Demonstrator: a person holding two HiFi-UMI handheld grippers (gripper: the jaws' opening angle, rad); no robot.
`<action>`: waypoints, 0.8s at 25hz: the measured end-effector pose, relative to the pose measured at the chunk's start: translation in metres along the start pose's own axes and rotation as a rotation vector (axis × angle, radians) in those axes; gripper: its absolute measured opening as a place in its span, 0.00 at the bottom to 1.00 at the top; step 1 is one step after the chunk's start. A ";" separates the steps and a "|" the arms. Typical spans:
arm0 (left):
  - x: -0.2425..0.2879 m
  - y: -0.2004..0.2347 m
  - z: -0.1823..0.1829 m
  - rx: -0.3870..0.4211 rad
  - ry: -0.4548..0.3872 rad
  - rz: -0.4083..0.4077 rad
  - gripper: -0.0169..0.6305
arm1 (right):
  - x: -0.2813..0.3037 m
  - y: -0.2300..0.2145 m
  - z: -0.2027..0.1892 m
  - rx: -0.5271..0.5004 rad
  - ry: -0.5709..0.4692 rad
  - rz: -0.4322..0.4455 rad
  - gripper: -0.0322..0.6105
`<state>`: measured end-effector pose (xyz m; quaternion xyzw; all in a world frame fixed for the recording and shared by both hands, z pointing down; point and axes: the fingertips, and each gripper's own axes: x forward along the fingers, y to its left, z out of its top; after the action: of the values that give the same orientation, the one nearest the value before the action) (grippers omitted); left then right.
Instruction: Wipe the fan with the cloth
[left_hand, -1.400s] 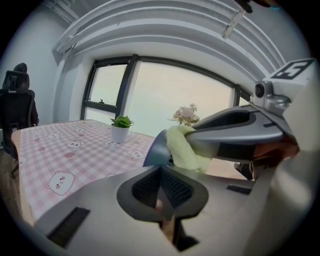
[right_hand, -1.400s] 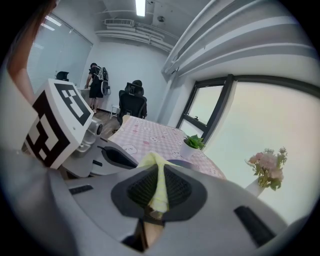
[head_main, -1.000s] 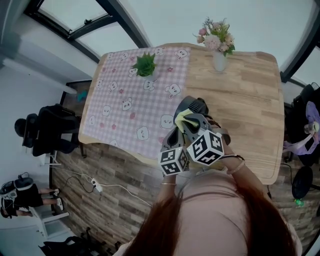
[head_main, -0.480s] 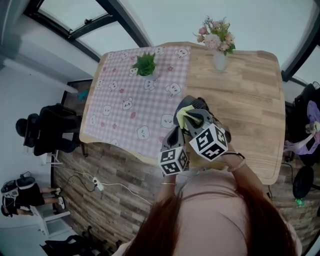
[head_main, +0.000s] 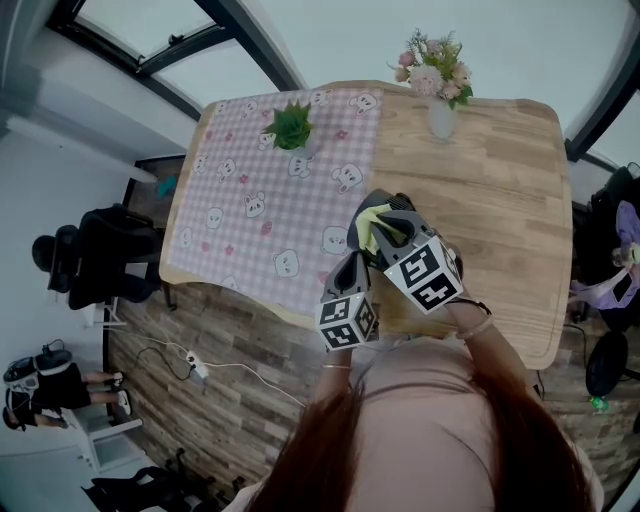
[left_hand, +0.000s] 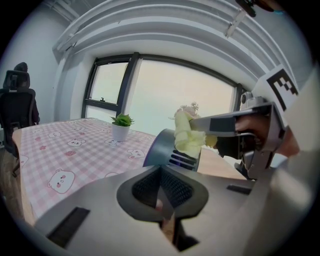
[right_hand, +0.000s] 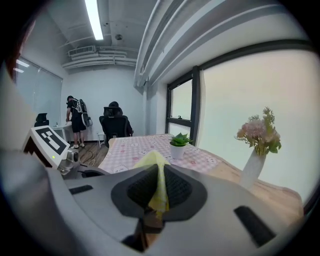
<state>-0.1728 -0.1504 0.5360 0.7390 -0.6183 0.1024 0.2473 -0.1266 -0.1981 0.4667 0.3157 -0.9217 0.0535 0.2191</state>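
Observation:
Over the table's near edge, my left gripper (head_main: 350, 268) is shut on the small grey fan (head_main: 392, 207). In the left gripper view the fan's vented grey head (left_hand: 167, 150) rises just past the closed jaws of the left gripper (left_hand: 162, 196). My right gripper (head_main: 388, 236) is shut on a yellow cloth (head_main: 372, 228) and presses it against the fan's top. That view shows the cloth (left_hand: 189, 137) bunched on the fan, with the right gripper's fingers (left_hand: 225, 124) coming in from the right. In the right gripper view the cloth (right_hand: 155, 162) sticks up from the shut right gripper (right_hand: 159, 194).
A pink checked tablecloth with bears (head_main: 260, 200) covers the left half of the wooden table (head_main: 500, 200). A small potted plant (head_main: 290, 128) and a white vase of flowers (head_main: 438, 112) stand at the far edge. A black office chair (head_main: 95, 262) stands left of the table.
My right gripper has swung to the right and a little away from me, dragging the cloth across the fan's top. The left gripper and the fan have stayed put.

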 end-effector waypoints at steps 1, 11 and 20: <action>0.000 0.000 0.000 0.000 0.001 0.000 0.05 | 0.000 -0.001 0.000 0.007 -0.002 0.000 0.10; 0.001 0.000 0.001 0.001 0.002 0.002 0.05 | 0.003 -0.017 0.001 0.075 -0.020 -0.009 0.10; -0.001 0.001 0.000 -0.009 0.002 0.006 0.05 | 0.003 -0.028 -0.002 0.187 -0.046 0.005 0.10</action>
<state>-0.1738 -0.1502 0.5356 0.7359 -0.6207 0.1010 0.2509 -0.1105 -0.2217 0.4686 0.3335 -0.9182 0.1328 0.1672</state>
